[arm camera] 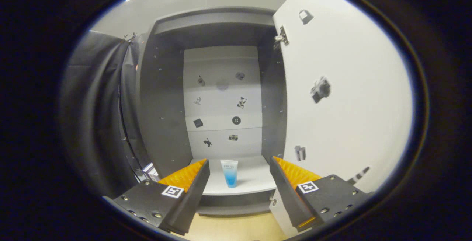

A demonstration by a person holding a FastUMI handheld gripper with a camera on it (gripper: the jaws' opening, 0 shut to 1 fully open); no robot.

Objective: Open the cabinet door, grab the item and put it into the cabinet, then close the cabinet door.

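The cabinet point(162, 97) stands open ahead of me, dark grey outside with a white back panel carrying several small stickers. Its white door point(346, 86) is swung out to the right, with a hinge point(282, 36) near its top. A small tube point(229, 173), white on top fading to blue, stands cap-down on the white bottom shelf point(254, 182) inside the cabinet. My gripper point(239, 182) is open and holds nothing. The tube shows in the gap beyond the fingertips, apart from both fingers.
Black booth cloth point(96, 123) hangs to the left of the cabinet. A small boxed object point(149, 171) sits low by the cabinet's left side. Pale wooden floor point(236, 226) lies below the cabinet's front edge.
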